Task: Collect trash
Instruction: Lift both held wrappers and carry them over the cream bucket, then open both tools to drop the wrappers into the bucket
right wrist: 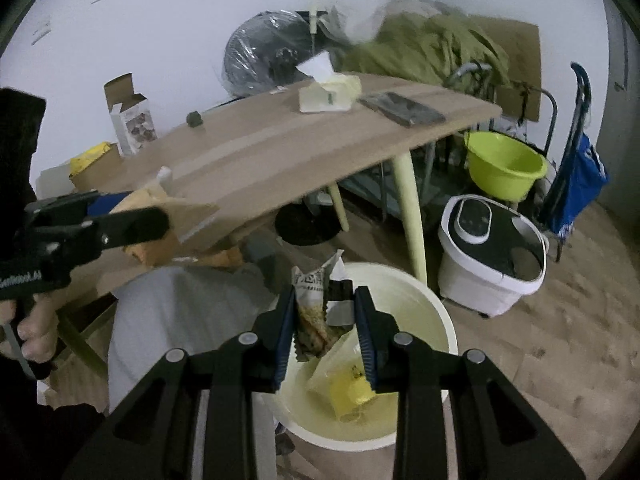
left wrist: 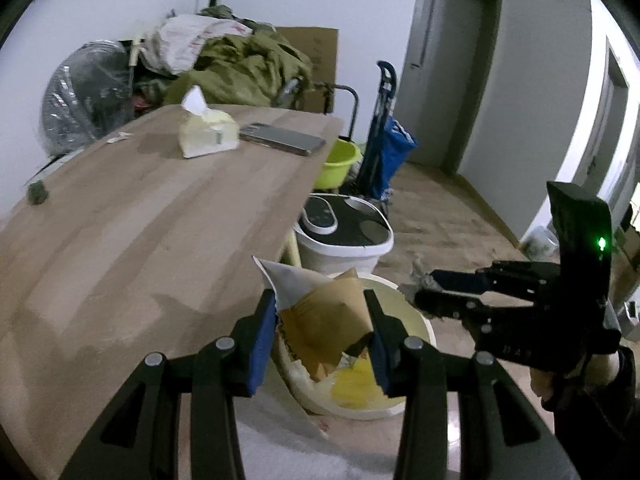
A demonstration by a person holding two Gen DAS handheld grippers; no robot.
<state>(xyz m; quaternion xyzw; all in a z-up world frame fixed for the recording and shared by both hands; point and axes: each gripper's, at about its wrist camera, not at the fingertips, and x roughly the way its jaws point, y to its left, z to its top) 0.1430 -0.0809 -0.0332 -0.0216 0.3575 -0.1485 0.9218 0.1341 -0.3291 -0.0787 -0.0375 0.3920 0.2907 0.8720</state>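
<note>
We hold trash over the white bin (right wrist: 444,312).
Our left gripper (left wrist: 320,320) grips a brown paper bag (left wrist: 328,320); our right gripper (right wrist: 325,320) pinches a snack wrapper (right wrist: 314,308). Next, we think, we let go so both drop in.

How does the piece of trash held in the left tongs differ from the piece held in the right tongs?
The brown paper envelope in the left tongs is plain, wide and torn open, and it fills the gap. The printed plastic snack wrapper in the right tongs is narrower, crumpled and glossy, with text on it. Both hang above the cream plastic bin, not yet dropped.
</note>
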